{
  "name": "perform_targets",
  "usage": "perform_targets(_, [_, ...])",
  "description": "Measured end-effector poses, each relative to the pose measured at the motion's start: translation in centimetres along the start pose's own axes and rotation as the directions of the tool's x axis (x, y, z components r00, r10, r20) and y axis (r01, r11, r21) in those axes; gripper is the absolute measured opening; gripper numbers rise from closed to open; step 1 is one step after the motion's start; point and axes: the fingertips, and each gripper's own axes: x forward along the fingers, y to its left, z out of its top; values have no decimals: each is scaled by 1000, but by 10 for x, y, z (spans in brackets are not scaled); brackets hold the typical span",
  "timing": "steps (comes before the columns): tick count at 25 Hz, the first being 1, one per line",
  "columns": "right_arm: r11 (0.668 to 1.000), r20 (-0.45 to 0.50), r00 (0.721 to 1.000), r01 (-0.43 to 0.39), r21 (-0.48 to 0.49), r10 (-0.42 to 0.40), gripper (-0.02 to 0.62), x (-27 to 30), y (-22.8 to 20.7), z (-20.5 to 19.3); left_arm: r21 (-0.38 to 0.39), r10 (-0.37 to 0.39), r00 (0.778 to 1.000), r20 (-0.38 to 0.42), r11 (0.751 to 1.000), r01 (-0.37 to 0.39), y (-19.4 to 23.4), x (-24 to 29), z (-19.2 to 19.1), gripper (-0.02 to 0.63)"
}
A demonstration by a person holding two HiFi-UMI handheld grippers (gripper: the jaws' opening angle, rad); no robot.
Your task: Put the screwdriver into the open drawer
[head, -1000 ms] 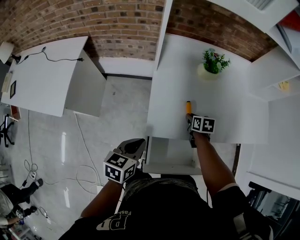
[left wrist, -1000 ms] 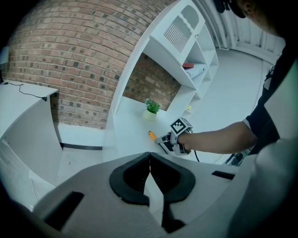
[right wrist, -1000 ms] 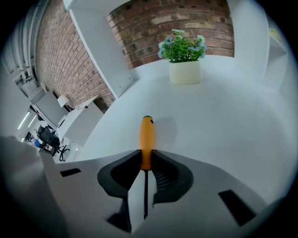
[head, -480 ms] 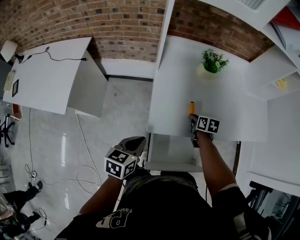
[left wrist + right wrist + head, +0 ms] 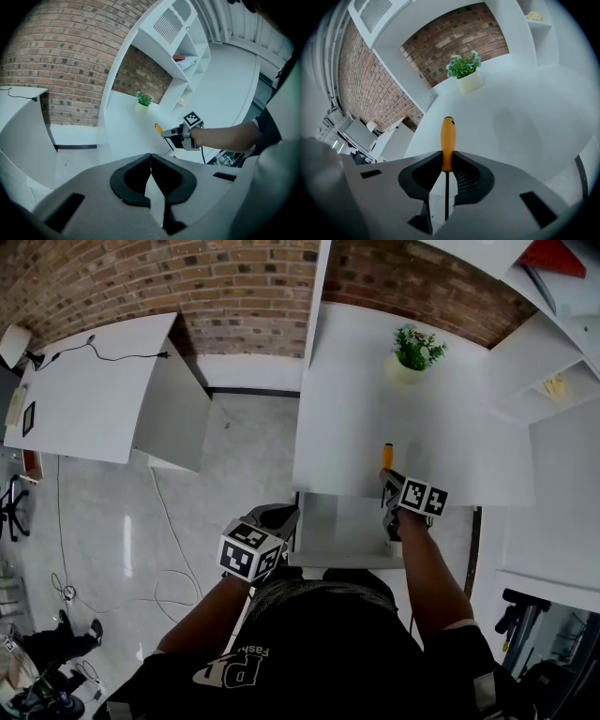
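Note:
The screwdriver has an orange handle and a thin dark shaft. My right gripper is shut on it where handle meets shaft, the handle pointing away over the white desk. It hangs at the desk's near edge, above the right end of the open white drawer. The left gripper view shows the same grip. My left gripper hovers by the drawer's left end; its jaws meet at the tips with nothing between them.
A small potted plant stands at the back of the desk. White shelves rise at the right. Another white table stands at the left across the pale floor, with a cable on it. Brick wall behind.
My right gripper has lifted the screwdriver and carried it back to the desk's near edge, over the drawer. My left gripper has shifted right, closer to the drawer.

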Motion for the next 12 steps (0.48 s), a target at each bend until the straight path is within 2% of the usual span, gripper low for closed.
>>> perform_targets(7, [1000,36,999,-22,21,21,75,-31,1,-19,39,-52,997,-50,998,54,-15,14,-11,18])
perform_targets(12, [999,16,999,-29,16,28,75,-46,-4,-43,61,-68,992,-102,995,75,-18,28,-24,18])
